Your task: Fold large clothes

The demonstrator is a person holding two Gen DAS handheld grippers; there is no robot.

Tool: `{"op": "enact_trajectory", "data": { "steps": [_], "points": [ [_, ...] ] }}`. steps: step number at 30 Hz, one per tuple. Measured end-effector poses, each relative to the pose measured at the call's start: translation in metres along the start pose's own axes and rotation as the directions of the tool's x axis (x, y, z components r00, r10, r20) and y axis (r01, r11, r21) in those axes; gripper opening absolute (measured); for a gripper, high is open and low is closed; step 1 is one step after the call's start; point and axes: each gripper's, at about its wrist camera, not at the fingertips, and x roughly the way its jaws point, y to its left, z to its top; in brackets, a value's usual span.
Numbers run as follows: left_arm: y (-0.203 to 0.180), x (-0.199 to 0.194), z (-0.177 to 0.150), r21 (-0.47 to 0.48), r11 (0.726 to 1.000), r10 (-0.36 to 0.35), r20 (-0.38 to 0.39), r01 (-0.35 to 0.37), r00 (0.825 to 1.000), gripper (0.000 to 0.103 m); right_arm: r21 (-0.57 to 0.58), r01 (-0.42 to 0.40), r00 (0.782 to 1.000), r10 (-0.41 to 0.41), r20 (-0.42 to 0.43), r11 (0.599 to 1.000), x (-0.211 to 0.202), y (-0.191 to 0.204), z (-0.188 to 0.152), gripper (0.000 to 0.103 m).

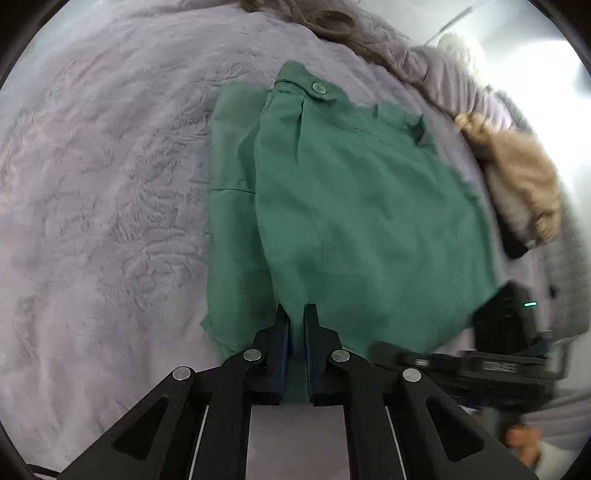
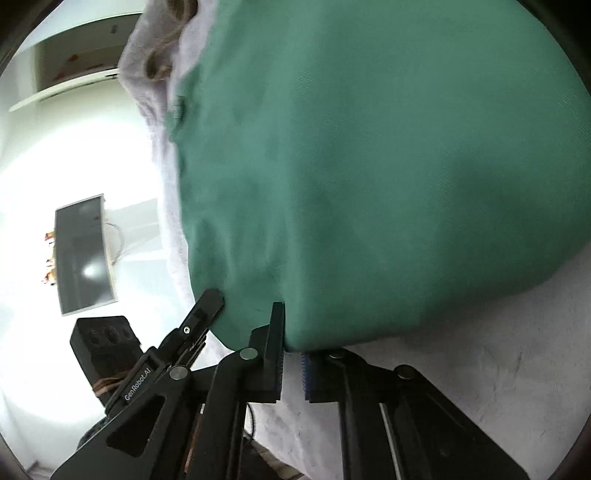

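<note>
A green garment (image 1: 354,206) with a buttoned waistband (image 1: 317,88) lies partly folded on a lilac plush blanket (image 1: 92,184). My left gripper (image 1: 297,317) is shut on the near edge of the green cloth, which runs between its two fingers. In the right wrist view the green garment (image 2: 388,166) fills most of the frame. My right gripper (image 2: 293,332) is shut on its lower edge, and the cloth drapes over and hides the right finger. The right gripper's body (image 1: 506,325) shows at the right of the left wrist view.
A tan fluffy item (image 1: 517,173) and a grey quilted cover (image 1: 443,66) lie at the far right of the bed. A brown cord (image 1: 332,26) lies at the top. A dark monitor (image 2: 85,254) stands by a bright wall beyond the bed's edge.
</note>
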Motion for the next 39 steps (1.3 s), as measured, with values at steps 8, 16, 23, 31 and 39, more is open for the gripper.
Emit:
{"op": "enact_trajectory", "data": {
  "steps": [8, 16, 23, 31, 39],
  "points": [
    [0.026, -0.001, -0.036, 0.042, 0.993, 0.11, -0.058, -0.108, 0.992, 0.004, 0.004, 0.148, 0.986, -0.147, -0.081, 0.989, 0.028, -0.027, -0.017, 0.006],
    [0.037, -0.025, -0.055, 0.008, 0.98, 0.2, -0.025, -0.2, 0.979, 0.004, -0.213, 0.213, 0.964, -0.24, -0.111, 0.954, -0.005, -0.004, -0.034, 0.008],
    [0.006, -0.057, -0.036, 0.017, 0.982, 0.188, 0.097, -0.19, 0.977, 0.004, -0.221, 0.385, 0.921, -0.357, 0.159, 0.896, -0.095, 0.0, 0.006, 0.008],
    [-0.034, -0.001, -0.012, 0.047, 0.963, 0.261, 0.096, -0.267, 0.96, 0.004, -0.058, 0.623, 0.746, -0.57, 0.345, 0.78, -0.165, -0.052, 0.071, 0.006],
    [-0.036, 0.003, -0.016, 0.028, 0.948, 0.315, 0.053, -0.317, 0.948, 0.004, -0.012, 0.555, 0.792, -0.525, 0.311, 0.831, -0.183, -0.06, 0.057, 0.006]
  ]
}}
